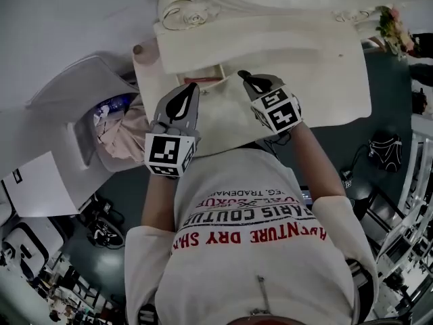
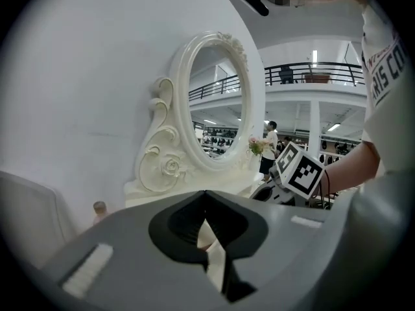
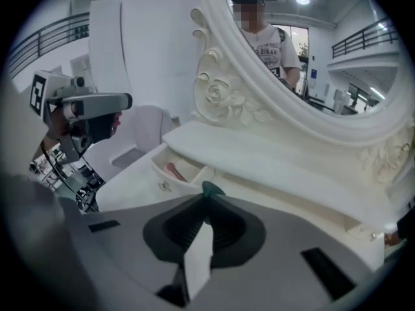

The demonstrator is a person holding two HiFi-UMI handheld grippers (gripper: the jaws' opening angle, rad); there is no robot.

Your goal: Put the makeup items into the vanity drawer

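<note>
Teal-tipped makeup item (image 3: 211,188) is pinched in the right hand-held gripper (image 3: 206,207), jaws pressed on it, just in front of the open drawer (image 3: 159,168). A pink-red item (image 3: 174,171) lies inside the drawer. Left hand-held gripper (image 2: 206,196) has jaws pressed together, empty, also near the drawer's front, over the white tabletop (image 1: 325,80). Oval mirror (image 2: 217,102) stands behind the drawer.

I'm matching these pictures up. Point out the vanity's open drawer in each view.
Head view: open drawer, upper middle, just left of centre.
Left gripper view: not in it.
Right gripper view: open drawer, left of centre, slightly below mid-height.
Shared landmark: the carved rose ornament, seen in all three.
</note>
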